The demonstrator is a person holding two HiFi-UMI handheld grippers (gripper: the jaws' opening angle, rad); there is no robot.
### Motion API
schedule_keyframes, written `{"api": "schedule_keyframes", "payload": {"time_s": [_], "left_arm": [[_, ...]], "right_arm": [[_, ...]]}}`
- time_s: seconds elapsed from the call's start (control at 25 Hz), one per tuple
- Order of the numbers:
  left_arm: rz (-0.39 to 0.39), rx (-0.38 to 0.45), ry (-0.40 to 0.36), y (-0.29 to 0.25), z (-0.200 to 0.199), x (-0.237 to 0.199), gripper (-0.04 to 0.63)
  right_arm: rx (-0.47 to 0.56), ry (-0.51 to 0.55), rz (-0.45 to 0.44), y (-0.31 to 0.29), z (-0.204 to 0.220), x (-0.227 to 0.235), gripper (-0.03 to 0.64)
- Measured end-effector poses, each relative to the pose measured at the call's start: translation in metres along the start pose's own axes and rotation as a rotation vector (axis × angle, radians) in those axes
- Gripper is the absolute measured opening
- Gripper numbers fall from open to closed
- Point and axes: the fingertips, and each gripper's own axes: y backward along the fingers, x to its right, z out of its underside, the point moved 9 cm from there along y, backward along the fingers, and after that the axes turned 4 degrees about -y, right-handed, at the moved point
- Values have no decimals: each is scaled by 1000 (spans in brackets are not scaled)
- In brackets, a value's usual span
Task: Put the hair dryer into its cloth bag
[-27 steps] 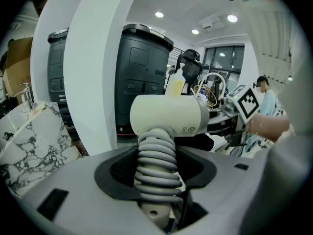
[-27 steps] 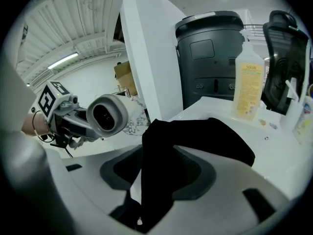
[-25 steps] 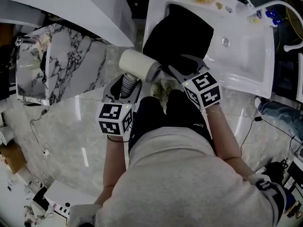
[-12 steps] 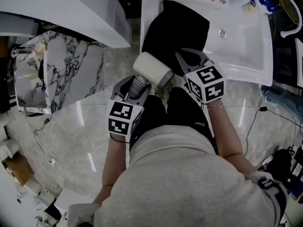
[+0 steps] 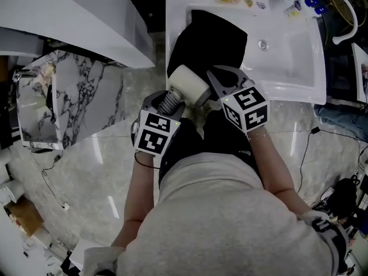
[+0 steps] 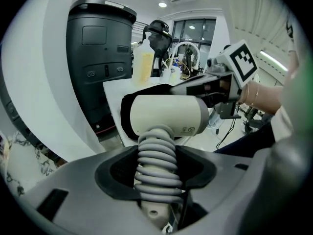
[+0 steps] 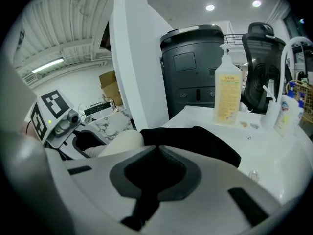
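Note:
In the head view a cream hair dryer (image 5: 188, 85), with its grey cord wound round the handle, is held up in front of me, and my left gripper (image 5: 167, 101) is shut on that handle. The left gripper view shows the wrapped handle (image 6: 156, 163) squeezed between the jaws with the dryer's body (image 6: 166, 115) above. The black cloth bag (image 5: 210, 42) lies over the sink's left rim. My right gripper (image 5: 213, 75) has just been closing and is shut on the bag's near edge, and black cloth (image 7: 195, 141) shows between its jaws (image 7: 157, 151). The dryer's body touches the bag's mouth.
A white sink basin (image 5: 287, 50) with a curved faucet (image 5: 330, 2) lies to the right. A yellow soap bottle (image 7: 227, 99) stands on its rim. A marble counter (image 5: 75, 96) is at left and a tall dark bin (image 7: 195, 67) stands behind. My own legs are below the grippers.
The right gripper's jaws closed on the bag's edge. The left gripper carried the hair dryer to the right, toward the bag, and rolled it.

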Motion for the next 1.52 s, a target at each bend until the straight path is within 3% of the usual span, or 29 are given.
{"api": "schedule_keyframes", "payload": {"time_s": [0.36,0.8,1.2,1.52], "left_arm": [[8,-49,-41,-25,-24,4,230],[-49,-82,39,-44,-40,-11,230],[-116,-201,-7,-63,-54,-18,230],[-156,-236,-63,-78,-69,-18,230]], "right_arm": [[26,13,-60,0,-11,2,12],[22,-4,-117,1,-12,12,12],[-9,-45,-176,-8,-3,12,12],[-20,-62,-192,-12,0,13,12]]}}
